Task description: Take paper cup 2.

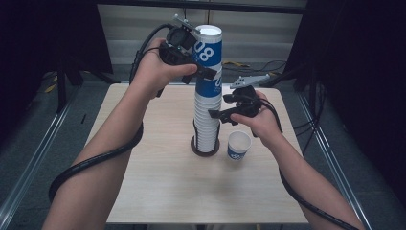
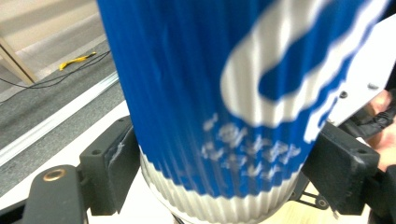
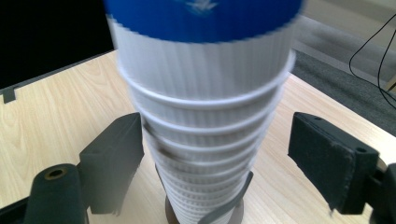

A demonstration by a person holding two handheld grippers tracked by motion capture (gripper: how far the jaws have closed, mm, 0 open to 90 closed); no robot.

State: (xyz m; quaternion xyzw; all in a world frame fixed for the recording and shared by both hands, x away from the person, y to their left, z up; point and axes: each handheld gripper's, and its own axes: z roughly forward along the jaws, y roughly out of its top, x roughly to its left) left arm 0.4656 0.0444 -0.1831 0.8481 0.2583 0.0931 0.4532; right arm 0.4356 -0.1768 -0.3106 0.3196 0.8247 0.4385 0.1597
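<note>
Left gripper [image 1: 203, 72] clamped on top blue cup [image 1: 208, 57] of cup stack [image 1: 207, 129]; right gripper [image 1: 215, 114] open around stack's white rims, lone cup [image 1: 239, 145] beside on table [image 1: 158, 182].

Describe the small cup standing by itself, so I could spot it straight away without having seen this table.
Start at the light wooden table and find the tall stack of cups rising from a dark round base near its middle. Just beside that base, on the side of the person's right hand, stands the single paper cup. It is white with a blue mark, upright, open-topped, alone and held by no jaws.
</note>
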